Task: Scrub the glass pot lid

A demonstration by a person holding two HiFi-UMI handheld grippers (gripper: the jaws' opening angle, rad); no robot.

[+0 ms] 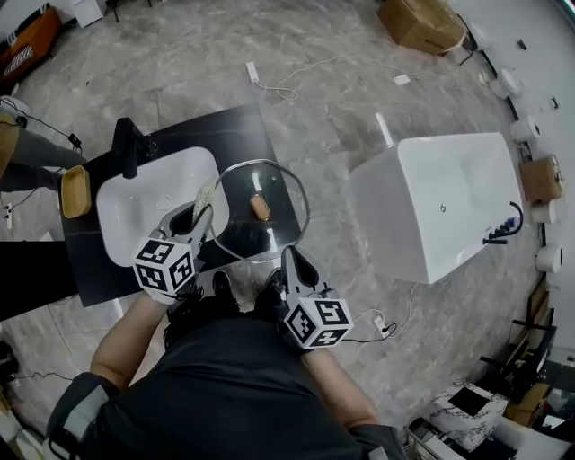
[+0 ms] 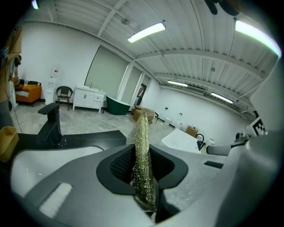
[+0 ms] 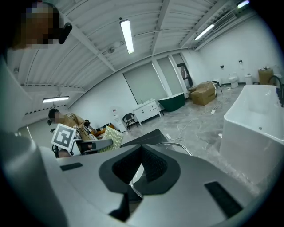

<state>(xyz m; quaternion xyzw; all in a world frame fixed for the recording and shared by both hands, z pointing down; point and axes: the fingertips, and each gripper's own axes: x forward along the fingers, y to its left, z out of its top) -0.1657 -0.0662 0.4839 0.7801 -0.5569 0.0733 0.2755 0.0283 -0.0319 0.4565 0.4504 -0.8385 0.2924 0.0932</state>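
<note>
The glass pot lid [image 1: 235, 193], round with a metal rim and a wooden knob [image 1: 260, 207], is held up over the black counter's right end. My right gripper [image 1: 289, 257] is shut on its near rim; in the right gripper view the rim [image 3: 178, 146] runs out from between the closed jaws [image 3: 138, 174]. My left gripper [image 1: 199, 216] is shut on a glittery green-yellow scrub pad [image 1: 204, 194], which stands upright between the jaws [image 2: 142, 168]. The pad [image 2: 142, 142] is at the lid's left edge; whether it touches the glass I cannot tell.
A white basin [image 1: 148, 216] is set in the black counter [image 1: 235, 135], with a black faucet [image 1: 128, 146] and a wooden dish [image 1: 75, 191] to its left. A white bathtub [image 1: 449, 202] stands to the right. A cardboard box [image 1: 420, 22] and cables lie on the floor.
</note>
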